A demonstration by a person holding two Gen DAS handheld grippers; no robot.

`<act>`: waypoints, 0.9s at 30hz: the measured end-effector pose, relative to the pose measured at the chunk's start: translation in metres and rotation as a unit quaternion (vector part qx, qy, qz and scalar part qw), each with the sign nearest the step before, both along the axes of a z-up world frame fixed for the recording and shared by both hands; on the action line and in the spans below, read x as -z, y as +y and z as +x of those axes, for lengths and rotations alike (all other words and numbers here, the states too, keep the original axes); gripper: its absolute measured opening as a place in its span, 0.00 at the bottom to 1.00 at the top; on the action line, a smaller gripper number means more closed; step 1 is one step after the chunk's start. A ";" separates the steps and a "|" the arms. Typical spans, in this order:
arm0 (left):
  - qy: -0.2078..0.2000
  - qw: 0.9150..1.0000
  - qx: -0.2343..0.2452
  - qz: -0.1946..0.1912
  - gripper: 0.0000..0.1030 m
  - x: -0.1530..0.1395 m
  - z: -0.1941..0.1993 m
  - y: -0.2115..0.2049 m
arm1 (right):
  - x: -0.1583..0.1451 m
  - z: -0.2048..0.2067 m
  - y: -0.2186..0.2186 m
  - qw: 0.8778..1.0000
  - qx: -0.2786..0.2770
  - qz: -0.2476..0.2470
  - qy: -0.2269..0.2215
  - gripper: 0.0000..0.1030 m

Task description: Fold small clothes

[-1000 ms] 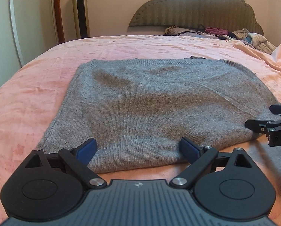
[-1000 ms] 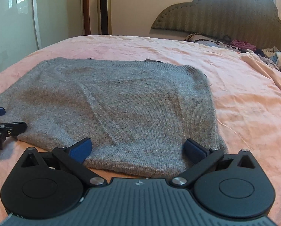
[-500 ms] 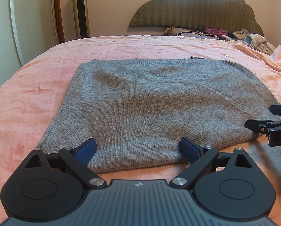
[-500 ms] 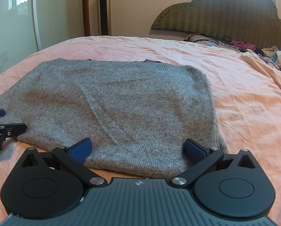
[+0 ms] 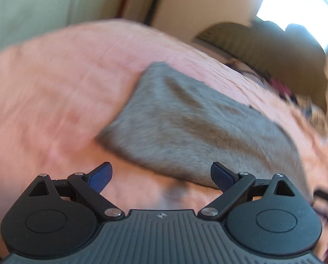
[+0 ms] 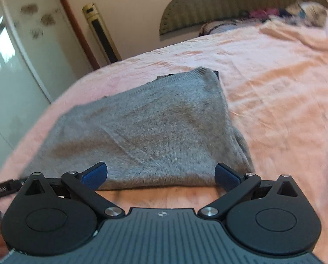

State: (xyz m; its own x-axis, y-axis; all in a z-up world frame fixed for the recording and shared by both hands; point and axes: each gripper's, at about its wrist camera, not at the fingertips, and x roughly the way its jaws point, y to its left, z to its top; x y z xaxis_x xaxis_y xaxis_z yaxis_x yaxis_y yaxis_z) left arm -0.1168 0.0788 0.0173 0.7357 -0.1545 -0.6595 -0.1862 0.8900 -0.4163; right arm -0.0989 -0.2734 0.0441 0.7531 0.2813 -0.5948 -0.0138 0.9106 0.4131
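A grey knitted sweater (image 5: 192,127) lies folded flat on the pink bedspread (image 5: 54,92). In the left wrist view my left gripper (image 5: 161,176) stands open just short of the sweater's near edge, tilted, with nothing between its blue pads. The picture there is blurred by motion. In the right wrist view the grey sweater (image 6: 146,132) fills the middle, and my right gripper (image 6: 160,177) is open at its near hem, right pad beside the near right corner, empty. The tip of the left gripper (image 6: 1,189) shows at the left edge.
A padded headboard (image 6: 230,2) stands at the far end of the bed, with a heap of mixed clothes (image 6: 274,15) in front of it. A tall tower appliance (image 6: 100,33) and a white cupboard door (image 6: 8,66) are at the left. Bedspread (image 6: 285,88) lies bare right of the sweater.
Both grippers have swung and tilted sharply: the left view now rolls to the left side of the sweater, the right view to its right side. Both stay open and empty.
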 end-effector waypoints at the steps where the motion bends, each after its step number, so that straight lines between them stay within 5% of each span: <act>1: 0.001 0.999 -0.016 -0.037 0.94 0.001 -0.001 0.011 | 0.000 -0.006 -0.012 0.999 0.017 0.033 0.013 1.00; 6: 0.011 0.982 -0.040 -0.183 0.93 0.011 0.023 0.029 | 0.011 -0.014 -0.044 0.989 0.053 0.120 0.065 1.00; 8: 0.006 0.979 -0.056 -0.194 0.87 0.014 0.037 0.028 | 0.013 -0.001 -0.040 0.989 0.053 0.124 0.063 1.00; 9: 0.007 0.978 -0.067 -0.195 0.80 0.014 0.043 0.028 | 0.015 0.007 -0.039 0.989 0.052 0.129 0.059 1.00; 11: 0.028 0.977 -0.086 -0.193 0.35 0.018 0.054 0.030 | 0.018 0.024 -0.040 0.987 0.059 0.142 0.048 1.00; 12: 0.042 0.978 -0.094 -0.184 0.25 0.020 0.059 0.031 | 0.019 0.031 -0.041 0.986 0.065 0.146 0.046 0.99; 13: 0.055 0.978 -0.097 -0.177 0.11 0.021 0.061 0.034 | 0.018 0.039 -0.043 0.985 0.071 0.149 0.047 0.92; 14: 0.060 0.978 -0.094 -0.176 0.06 0.022 0.062 0.037 | 0.018 0.045 -0.044 0.986 0.073 0.145 0.049 0.80; 15: 0.061 0.979 -0.090 -0.174 0.05 0.021 0.061 0.037 | 0.018 0.051 -0.044 0.986 0.073 0.136 0.055 0.67; 16: 0.060 0.980 -0.088 -0.169 0.04 0.019 0.058 0.038 | 0.019 0.057 -0.045 0.987 0.068 0.130 0.068 0.21; 17: 0.055 0.981 -0.083 -0.166 0.04 0.014 0.053 0.040 | 0.023 0.064 -0.049 0.985 0.063 0.131 0.090 0.14; 20: 0.021 0.988 -0.043 -0.144 0.04 -0.007 0.032 0.041 | 0.010 0.062 -0.057 0.989 0.037 0.116 0.078 0.13; 23: 0.047 0.991 -0.022 -0.126 0.04 0.004 0.022 0.042 | -0.005 0.046 -0.069 0.992 0.015 0.102 0.068 0.11; 27: 0.039 0.997 0.008 -0.073 0.08 0.010 0.015 0.035 | 0.019 0.043 -0.074 0.991 0.013 0.086 0.100 0.12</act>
